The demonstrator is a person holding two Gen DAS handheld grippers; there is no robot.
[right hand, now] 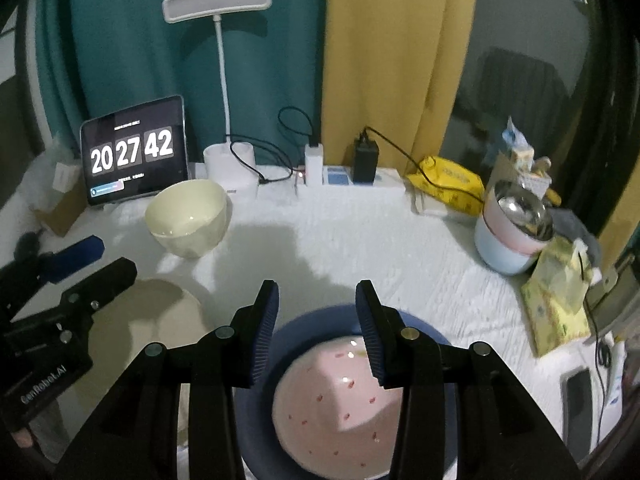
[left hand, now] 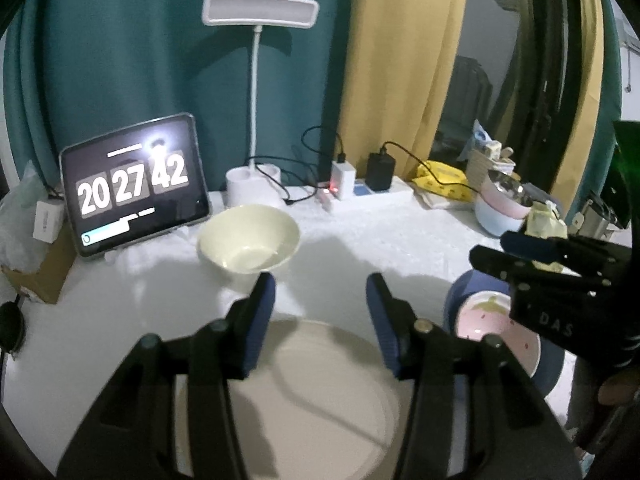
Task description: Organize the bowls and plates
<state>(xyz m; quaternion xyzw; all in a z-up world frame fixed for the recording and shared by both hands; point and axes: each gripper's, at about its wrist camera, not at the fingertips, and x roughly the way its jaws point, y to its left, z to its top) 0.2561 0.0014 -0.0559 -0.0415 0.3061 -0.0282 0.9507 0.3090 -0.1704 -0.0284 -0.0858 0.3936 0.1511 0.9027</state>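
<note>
Across the white surface (right hand: pixel 360 232), largest first: a cream plate (left hand: pixel 312 392) lies flat beneath the left tool (left hand: pixel 321 286), whose jaws stand released and empty. A blue plate (right hand: pixel 312 320) carries a pink speckled bowl (right hand: pixel 340 404) beneath the right tool (right hand: pixel 317 294), likewise released and empty. A cream bowl (right hand: pixel 188 216) sits upright near the tablet (right hand: pixel 134 150), apart from both plates.

A white-covered table (right hand: pixel 360 232) stands against teal curtains (left hand: pixel 140 60) and a yellow curtain (left hand: pixel 400 60). A dark window (right hand: pixel 520 80) shows at the right. A white lamp (left hand: pixel 260 10) stands at the table's back edge.
</note>
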